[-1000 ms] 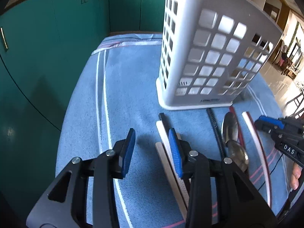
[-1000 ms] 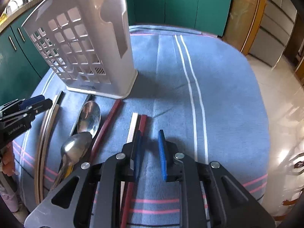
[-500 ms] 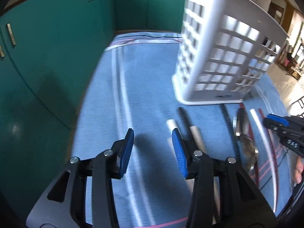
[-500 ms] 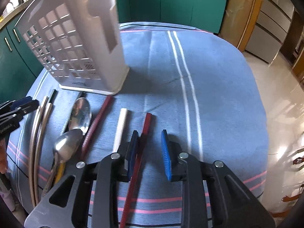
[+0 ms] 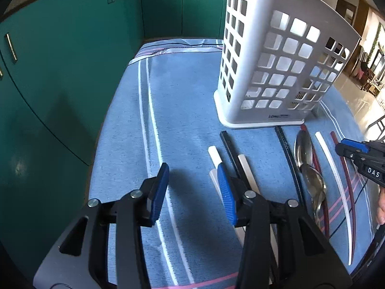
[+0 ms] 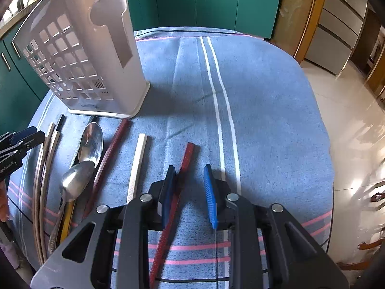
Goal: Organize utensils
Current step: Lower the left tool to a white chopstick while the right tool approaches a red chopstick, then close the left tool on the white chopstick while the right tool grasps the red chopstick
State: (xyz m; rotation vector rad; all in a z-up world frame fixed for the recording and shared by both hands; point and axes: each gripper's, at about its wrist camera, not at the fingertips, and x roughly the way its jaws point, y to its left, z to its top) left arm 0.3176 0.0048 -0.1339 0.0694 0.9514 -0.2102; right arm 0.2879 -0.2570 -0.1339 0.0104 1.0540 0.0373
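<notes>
On the blue cloth (image 6: 264,110) stands a white caddy (image 5: 276,67), upright; chopsticks and spoons (image 6: 90,144) lie in a row before it. The left gripper (image 5: 192,187) gapes wide, empty. The right gripper (image 6: 189,190), half open, straddles a red chopstick (image 6: 182,175) without clamping it.

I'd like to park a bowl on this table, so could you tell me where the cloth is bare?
Bare cloth lies right of the white slotted plastic caddy, around the twin white stripes on the blue tablecloth, and left of the caddy, towards the green cabinets. In front of the caddy, steel spoons and chopsticks crowd it.
</notes>
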